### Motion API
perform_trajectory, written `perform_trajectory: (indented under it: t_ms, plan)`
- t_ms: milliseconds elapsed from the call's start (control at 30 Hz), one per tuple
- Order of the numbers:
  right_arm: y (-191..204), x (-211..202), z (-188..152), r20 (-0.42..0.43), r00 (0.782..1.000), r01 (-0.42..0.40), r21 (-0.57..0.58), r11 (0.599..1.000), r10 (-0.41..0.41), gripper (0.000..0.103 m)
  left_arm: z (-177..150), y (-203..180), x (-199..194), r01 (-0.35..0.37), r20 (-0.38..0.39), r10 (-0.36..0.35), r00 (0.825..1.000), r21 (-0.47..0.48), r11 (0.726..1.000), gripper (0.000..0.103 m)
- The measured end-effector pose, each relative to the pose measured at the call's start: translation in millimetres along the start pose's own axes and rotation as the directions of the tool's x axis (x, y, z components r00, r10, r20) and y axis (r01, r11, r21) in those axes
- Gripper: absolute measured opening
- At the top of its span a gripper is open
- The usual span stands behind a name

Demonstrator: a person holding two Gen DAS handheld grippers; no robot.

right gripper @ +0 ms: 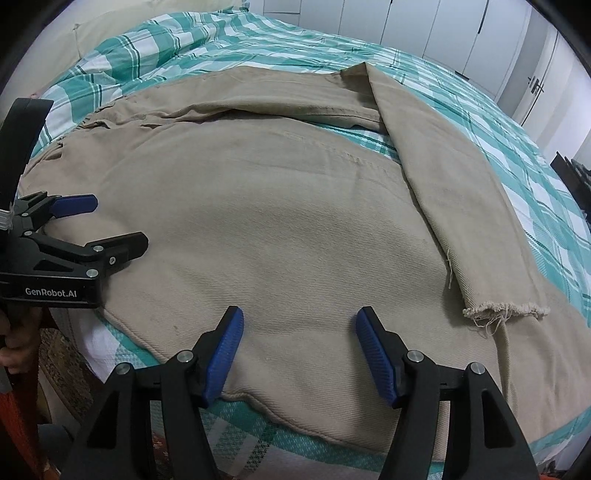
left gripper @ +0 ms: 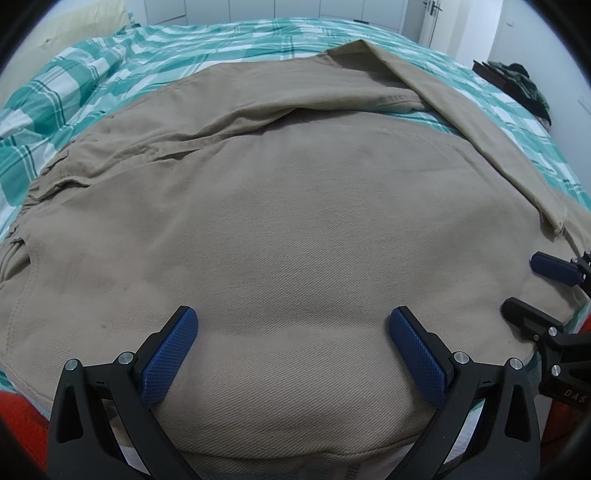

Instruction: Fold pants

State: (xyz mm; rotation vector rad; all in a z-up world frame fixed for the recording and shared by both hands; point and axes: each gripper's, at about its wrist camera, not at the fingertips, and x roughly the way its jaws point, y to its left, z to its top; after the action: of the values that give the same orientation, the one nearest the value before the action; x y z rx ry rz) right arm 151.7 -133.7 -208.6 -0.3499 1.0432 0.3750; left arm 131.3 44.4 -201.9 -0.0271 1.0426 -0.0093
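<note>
left wrist view: khaki pants lie spread over a green-and-white plaid bedspread, filling the middle of the frame.
largest first: the bedspread runs from 9 o'clock round past 12 to 3 o'clock; the pants cover its centre, waistband towards 9 o'clock, and one leg is folded back so its frayed hem lies on the cloth at 4 o'clock in the right wrist view. white cupboard doors stand at 1 o'clock there. the left gripper hovers at 6 o'clock, its blue pads set wide with only flat fabric under the gap, pinching nothing. the right gripper is likewise at 6 o'clock, jaws part open over the near edge of the pants, gripping nothing.
</note>
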Motion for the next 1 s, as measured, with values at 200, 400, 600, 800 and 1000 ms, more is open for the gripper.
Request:
perform_trajectory:
  t_ms: [200,400,600,800,1000]
  plan:
    - [0.3,0.6,0.1,0.001,1.0,0.004,-0.004,1.0,-0.004,0.063,0.1,-0.3,0.1,0.0,0.0,0.0,1.0,0.0,1.0,0.102]
    - [0.2,0.8,-0.3,0.002,1.0,0.007,-0.008,1.0,-0.007,0.063,0.0,-0.5,0.2,-0.001,0.001,0.001,1.0,0.0,1.0,0.102]
    - [0.1,0.8,-0.6,0.004,1.0,0.009,-0.011,1.0,-0.009,0.063,0.1,-0.6,0.2,-0.001,0.001,0.001,1.0,0.0,1.0,0.102]
    - [0.6,0.9,-0.5,0.004,1.0,0.009,-0.011,1.0,-0.009,0.063,0.1,-0.8,0.3,-0.001,0.001,0.001,1.0,-0.001,1.0,0.102]
    - [-0.6,0.4,-0.6,0.008,1.0,0.01,-0.013,1.0,-0.01,0.063,0.2,-0.5,0.3,0.002,0.001,-0.002,1.0,-0.002,1.0,0.102]
